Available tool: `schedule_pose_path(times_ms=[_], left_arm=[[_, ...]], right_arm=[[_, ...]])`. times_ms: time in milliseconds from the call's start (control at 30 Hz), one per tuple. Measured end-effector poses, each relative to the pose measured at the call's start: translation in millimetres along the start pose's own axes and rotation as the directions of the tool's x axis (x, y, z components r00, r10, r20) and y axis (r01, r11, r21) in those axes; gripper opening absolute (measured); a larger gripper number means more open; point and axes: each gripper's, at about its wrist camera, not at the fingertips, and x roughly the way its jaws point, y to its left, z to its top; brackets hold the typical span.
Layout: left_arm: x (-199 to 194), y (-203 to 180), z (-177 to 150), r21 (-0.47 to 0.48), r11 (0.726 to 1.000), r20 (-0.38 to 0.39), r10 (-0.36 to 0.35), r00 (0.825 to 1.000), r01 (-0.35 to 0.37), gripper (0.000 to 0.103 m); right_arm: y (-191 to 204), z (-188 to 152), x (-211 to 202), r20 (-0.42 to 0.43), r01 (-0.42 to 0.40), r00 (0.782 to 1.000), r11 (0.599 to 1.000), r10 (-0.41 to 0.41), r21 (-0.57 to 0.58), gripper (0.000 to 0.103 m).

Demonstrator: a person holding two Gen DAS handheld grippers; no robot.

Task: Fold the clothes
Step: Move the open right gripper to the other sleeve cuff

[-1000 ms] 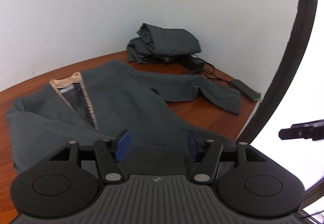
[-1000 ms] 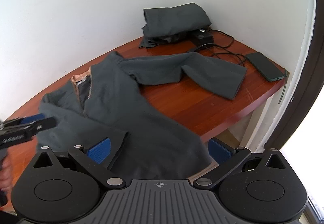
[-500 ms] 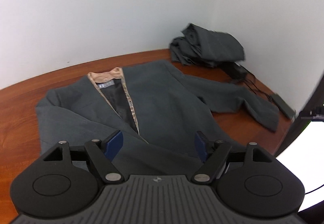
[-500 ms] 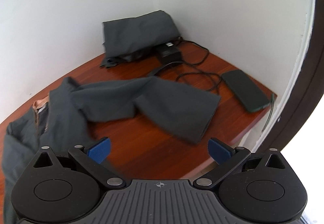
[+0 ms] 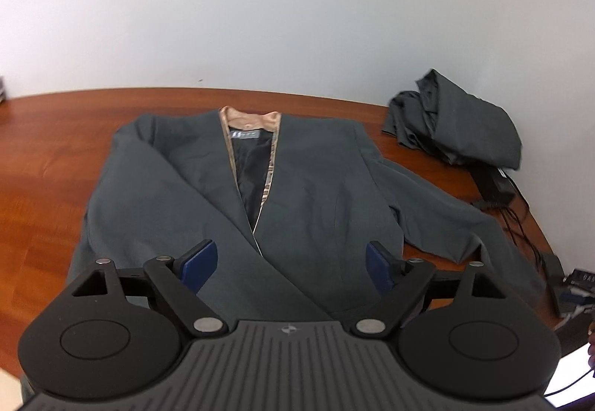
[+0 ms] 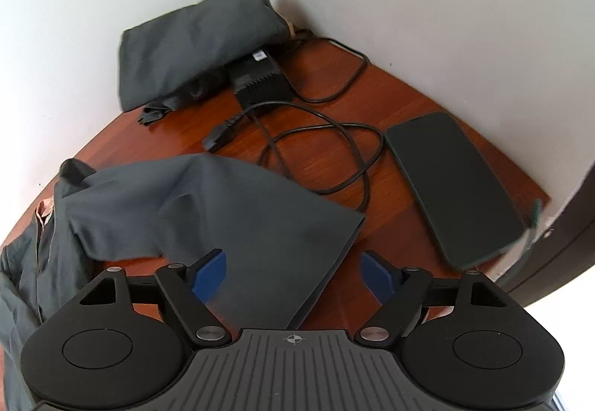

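A dark grey jacket with a tan collar lining lies flat, front up, on the wooden table. Its left sleeve is folded over the body; its right sleeve stretches out to the right. My left gripper is open and empty above the jacket's lower front. My right gripper is open and empty just above the cuff end of the outstretched sleeve.
A folded pile of grey clothes sits in the back right corner against the wall. Beside it lie a black power adapter with looped cables and a dark phone near the table's right edge.
My left gripper has swung left and now faces the jacket squarely. My right gripper has moved right and closer, from the jacket's hem to the sleeve cuff.
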Motion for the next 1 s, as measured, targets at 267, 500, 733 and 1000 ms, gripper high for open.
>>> schedule_pose_path(times_ms=[267,500,733,1000], left_arm=[[-12.3,-18.4,-7.3,-0.017,0.996,0.009,0.09,0.996,-0.09,0.089],[-21.2,-28.8,-13.8,-0.014,0.991,0.011,0.136,0.991,-0.136,0.089],[-22.8,-35.5,-16.6,-0.007,0.989,0.013,0.146,0.989,-0.146,0.089],[-20.7,-42.1,-16.7,0.015,0.99,0.017,0.143,0.99,-0.143,0.089]], right_arm=[[-22.3,7.2,39.0,-0.088,-0.064,0.994,0.996,0.069,0.06,0.07],[-17.7,13.3,34.6,-0.055,-0.098,0.993,0.994,0.1,0.042,0.057],[-18.0,24.3,26.2,0.0,-0.082,0.997,0.996,0.082,0.028,0.055],[-20.9,18.3,28.5,-0.038,-0.089,0.995,0.995,0.091,0.054,0.055]])
